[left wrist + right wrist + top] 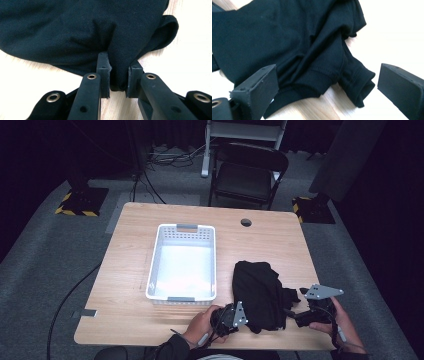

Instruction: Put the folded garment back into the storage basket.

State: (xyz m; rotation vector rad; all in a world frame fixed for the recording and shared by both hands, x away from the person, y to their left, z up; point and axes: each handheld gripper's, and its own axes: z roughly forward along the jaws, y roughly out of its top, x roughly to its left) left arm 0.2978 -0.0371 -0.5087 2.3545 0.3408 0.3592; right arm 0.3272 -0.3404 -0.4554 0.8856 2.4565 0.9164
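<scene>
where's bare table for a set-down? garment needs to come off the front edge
Bare wood: the left strip between the white basket and the table's left edge; the far right, past the grommet hole. The basket itself is empty. Crowded: front right, where the black garment sits between left gripper and right gripper.

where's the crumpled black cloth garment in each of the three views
High view: crumpled black cloth garment lies lower right on the table, right of the white plastic basket.
Left gripper view: upper part of the picture, a fold pinched between the jaws.
Right gripper view: centre and upper left, between open jaws.
Shared landmark: light wooden table.
</scene>
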